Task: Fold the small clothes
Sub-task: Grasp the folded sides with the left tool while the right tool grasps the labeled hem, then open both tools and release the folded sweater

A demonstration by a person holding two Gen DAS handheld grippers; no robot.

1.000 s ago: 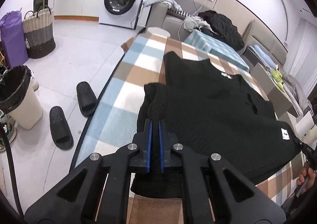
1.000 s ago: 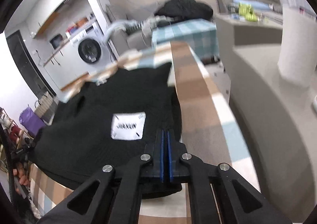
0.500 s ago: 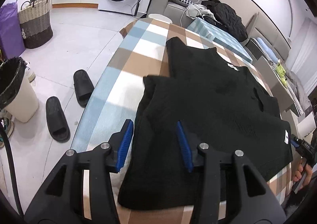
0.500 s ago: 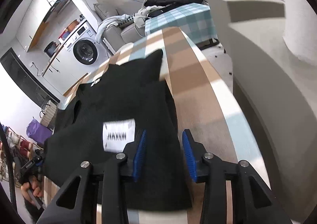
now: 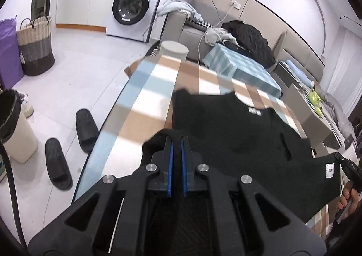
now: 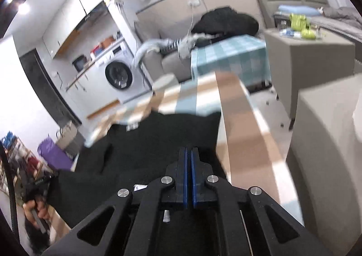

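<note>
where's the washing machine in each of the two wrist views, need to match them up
Left wrist view: the washing machine is at upper centre-left, beyond the far end of the checked table.
Right wrist view: the washing machine is at middle left, blurred, past the table's far left corner.
Shared landmark: the black garment on the table, which also fills the lower middle of the right wrist view.

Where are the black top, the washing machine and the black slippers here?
black top (image 5: 237, 140): left wrist view, chest.
washing machine (image 5: 131, 6): left wrist view, door.
black slippers (image 5: 86, 127): left wrist view, strap.
</note>
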